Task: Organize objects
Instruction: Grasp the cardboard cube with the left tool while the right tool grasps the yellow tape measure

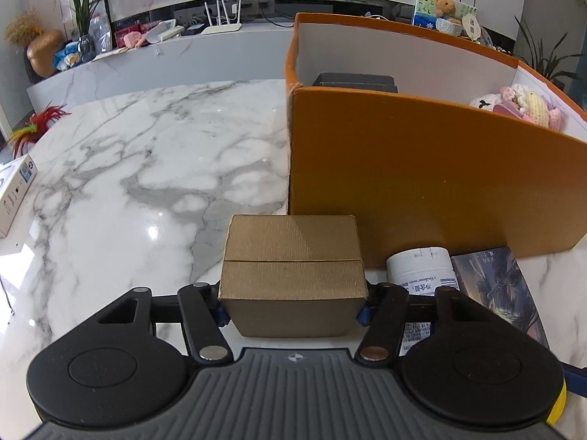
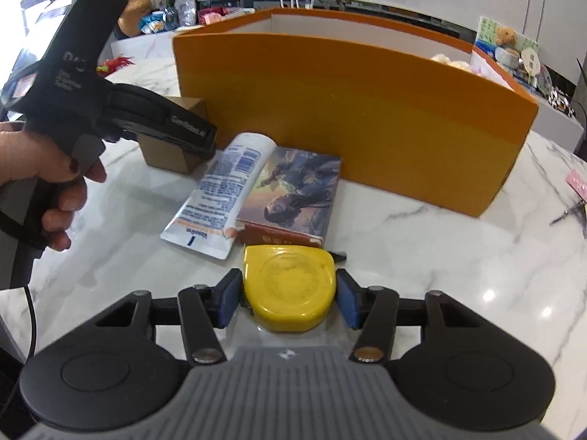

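The left gripper (image 1: pixel 292 306) has its fingers spread about as wide as the brown cardboard box (image 1: pixel 292 275), with a blue pad at each lower side of the box, apparently pressed against it; the box stands on the white marble surface (image 1: pixel 146 168) just in front of the left end of the orange box (image 1: pixel 422 168). The right gripper (image 2: pixel 288 299) has its fingers (image 2: pixel 229 299) parted around the yellow tape measure (image 2: pixel 290 288), one pad touching its left side and the other just beside its right side, so a firm grip cannot be confirmed; the tape measure lies flat on the surface, well in front of the orange box's long wall. Between the tape measure and that wall lie a white tube (image 2: pixel 223 190) and, touching its right edge, a book (image 2: pixel 293 194) with a painted cover. From the right wrist view, a hand (image 2: pixel 40 179) holds the left gripper's handle to the left of the orange box. Beyond the orange box runs a marble ledge (image 1: pixel 183 51) carrying a router (image 1: pixel 222 27), plants and a golden vase (image 1: pixel 44 53). Inside the orange box, a black item (image 1: pixel 354 81) sits in the left compartment, and crocheted toys (image 1: pixel 521 104) lie toward its right end.
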### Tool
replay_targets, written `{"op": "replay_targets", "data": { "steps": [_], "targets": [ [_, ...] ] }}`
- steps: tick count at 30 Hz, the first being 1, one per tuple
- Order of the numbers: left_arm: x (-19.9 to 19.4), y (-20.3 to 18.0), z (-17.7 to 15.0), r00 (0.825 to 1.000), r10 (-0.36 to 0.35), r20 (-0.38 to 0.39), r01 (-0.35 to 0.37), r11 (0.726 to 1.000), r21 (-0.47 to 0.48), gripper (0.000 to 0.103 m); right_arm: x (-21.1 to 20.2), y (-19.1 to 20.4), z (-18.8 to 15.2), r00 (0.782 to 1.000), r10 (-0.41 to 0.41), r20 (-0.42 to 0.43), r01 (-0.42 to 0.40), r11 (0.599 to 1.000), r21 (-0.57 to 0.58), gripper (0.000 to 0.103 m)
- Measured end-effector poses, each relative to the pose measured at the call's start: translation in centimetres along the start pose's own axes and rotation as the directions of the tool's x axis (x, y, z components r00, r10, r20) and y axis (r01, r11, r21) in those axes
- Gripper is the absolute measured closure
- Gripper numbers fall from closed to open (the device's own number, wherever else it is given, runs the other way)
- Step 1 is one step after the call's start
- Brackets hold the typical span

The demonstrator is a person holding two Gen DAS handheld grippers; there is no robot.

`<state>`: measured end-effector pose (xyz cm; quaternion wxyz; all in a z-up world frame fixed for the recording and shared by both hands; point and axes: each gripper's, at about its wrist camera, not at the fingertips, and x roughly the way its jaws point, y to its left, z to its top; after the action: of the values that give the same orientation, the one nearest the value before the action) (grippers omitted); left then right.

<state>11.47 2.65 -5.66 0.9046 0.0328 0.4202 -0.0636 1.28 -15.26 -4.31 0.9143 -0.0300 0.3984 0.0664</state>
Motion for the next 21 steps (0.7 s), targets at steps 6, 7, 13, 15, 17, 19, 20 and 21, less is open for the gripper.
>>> {"op": "replay_targets", "data": {
  "steps": [6, 7, 13, 15, 17, 19, 20, 21],
  "targets": [
    [-0.2, 0.4, 0.1, 1.000, -0.005, -0.014, 0.005, 1.000, -0.012, 0.035, -0.1, -0.3, 0.0, 1.000, 0.006, -0.007, -0.006, 1.000, 0.010, 0.047],
    [-0.2, 0.6, 0.1, 1.000, -0.006, -0.017, 0.006, 1.000, -0.020, 0.035, -0.1, -0.4, 0.0, 1.000, 0.004, -0.008, -0.004, 1.000, 0.013, 0.047],
    [-0.7, 1.5, 0.0, 0.999, -0.016, -0.041, 0.014, 0.998, -0.067, 0.035, -0.5, -1.0, -0.2, 1.000, -0.001, -0.015, 0.002, 0.999, 0.032, 0.047],
    [-0.9, 1.9, -0.1, 0.999, -0.020, -0.050, 0.016, 0.996, -0.088, 0.035, -0.7, -1.2, -0.2, 1.000, -0.003, -0.015, 0.004, 0.999, 0.033, 0.047],
    [-1.2, 2.2, -0.2, 0.999, -0.016, -0.050, 0.011, 0.995, -0.098, 0.035, -0.9, -1.4, -0.2, 1.000, -0.003, -0.011, 0.003, 0.999, 0.039, 0.047],
    [-1.5, 2.4, -0.2, 0.999, -0.007, -0.043, 0.003, 0.995, -0.095, 0.035, -1.2, -1.5, -0.2, 1.000, -0.001, -0.009, 0.001, 0.999, 0.042, 0.047],
    [-1.7, 2.5, -0.2, 0.999, -0.005, -0.039, 0.001, 0.995, -0.095, 0.035, -1.3, -1.6, -0.2, 1.000, -0.001, -0.006, 0.002, 0.999, 0.043, 0.047],
    [-1.9, 2.5, -0.2, 0.999, -0.004, -0.036, 0.000, 0.995, -0.096, 0.035, -1.4, -1.7, -0.2, 1.000, -0.002, -0.005, 0.002, 0.999, 0.043, 0.047]
  ]
}}
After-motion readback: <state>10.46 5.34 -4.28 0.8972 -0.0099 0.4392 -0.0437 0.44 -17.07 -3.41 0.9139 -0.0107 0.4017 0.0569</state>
